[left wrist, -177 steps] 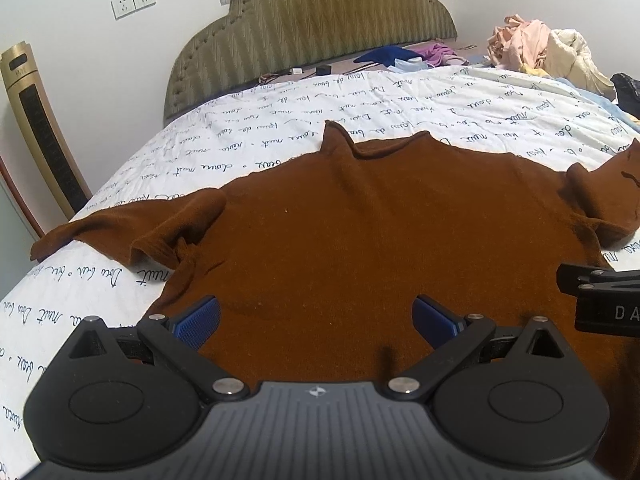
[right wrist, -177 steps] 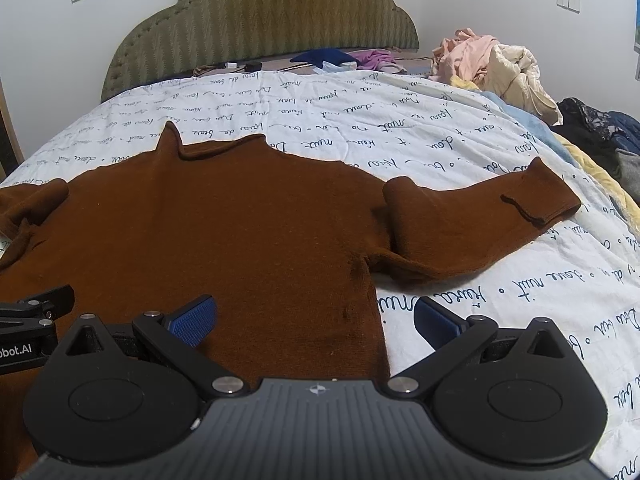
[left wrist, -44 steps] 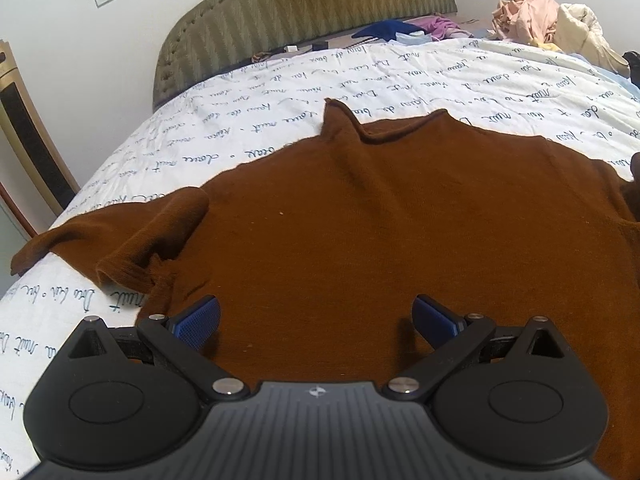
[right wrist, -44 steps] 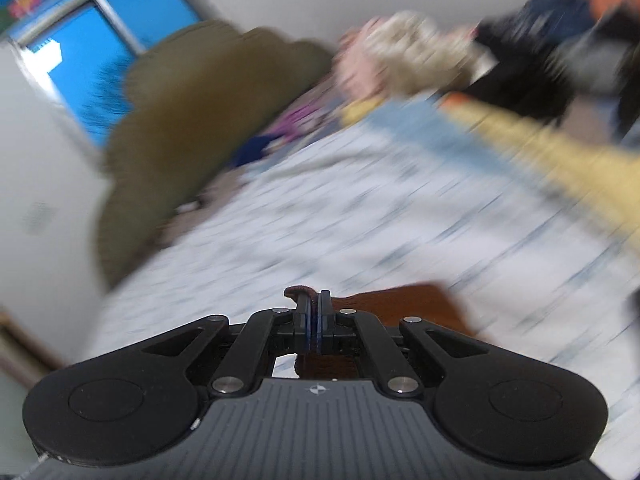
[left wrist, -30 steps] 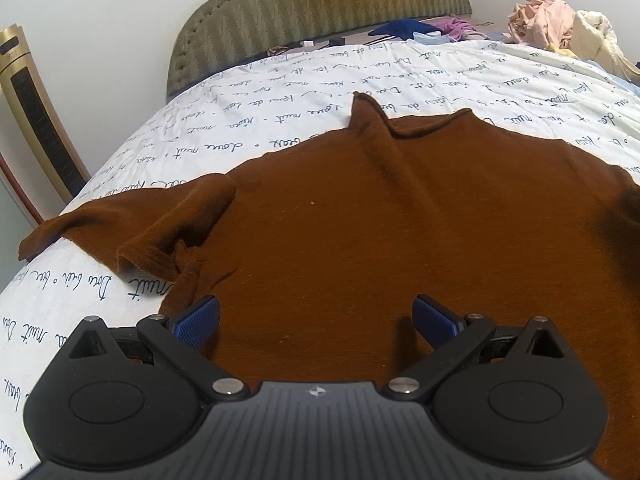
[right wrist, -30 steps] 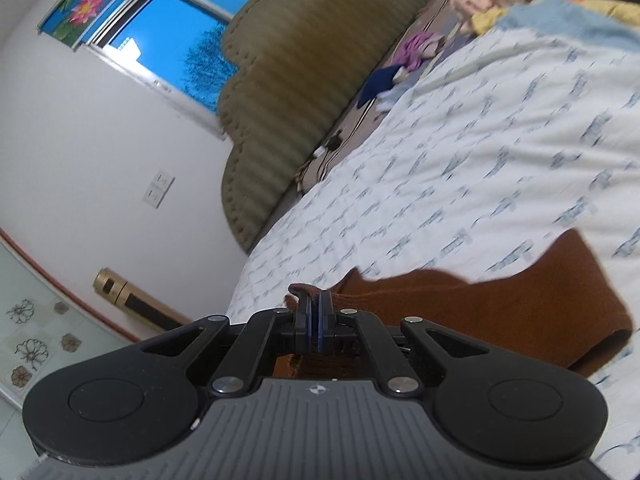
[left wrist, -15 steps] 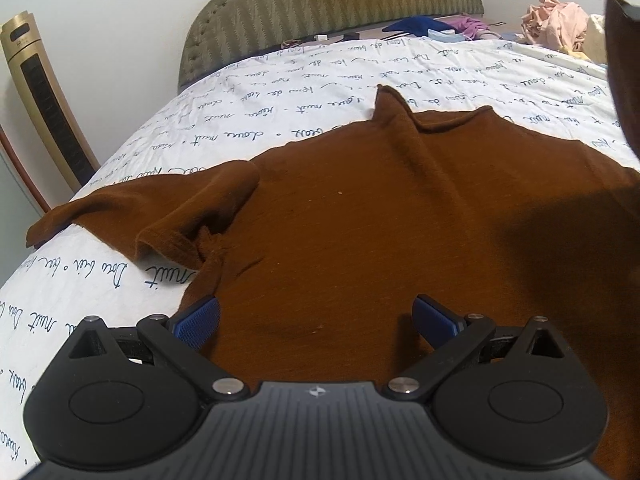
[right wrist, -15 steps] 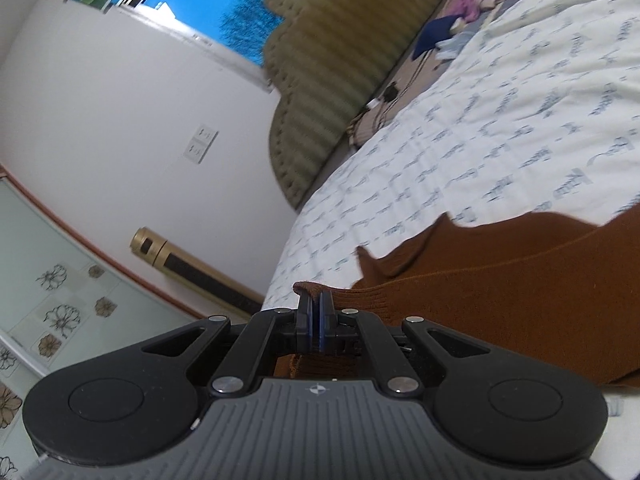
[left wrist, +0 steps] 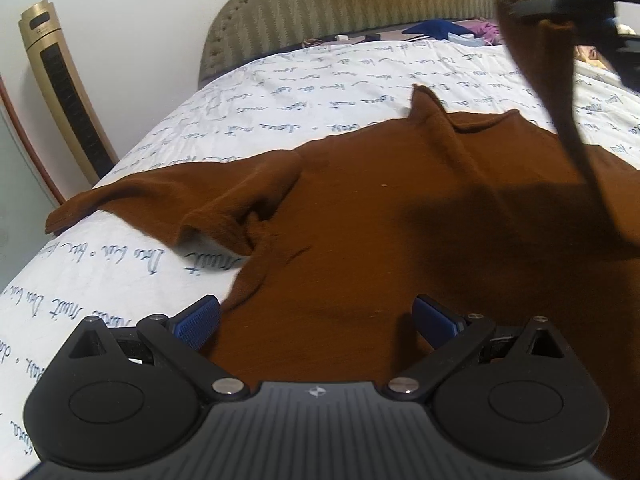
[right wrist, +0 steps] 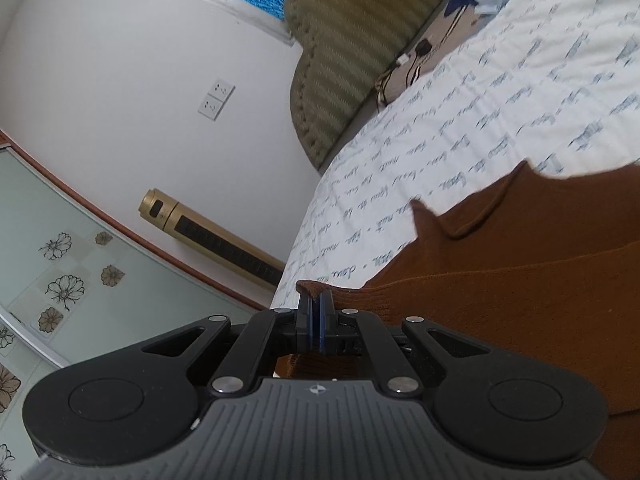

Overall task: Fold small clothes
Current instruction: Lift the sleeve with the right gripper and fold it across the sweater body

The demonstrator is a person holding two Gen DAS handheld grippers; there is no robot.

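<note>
Right sleeve (left wrist: 556, 92) now lifted across sweater (left wrist: 400, 220), pinched in right gripper (right wrist: 316, 320); left gripper (left wrist: 316, 320) spread, empty, hovering. Sleeve fold under way on bed (left wrist: 280, 92).

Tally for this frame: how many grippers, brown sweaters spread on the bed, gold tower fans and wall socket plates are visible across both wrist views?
Grippers: 2 (left gripper, right gripper)
Brown sweater: 1
Gold tower fan: 1
Wall socket plates: 2
Total: 6
</note>
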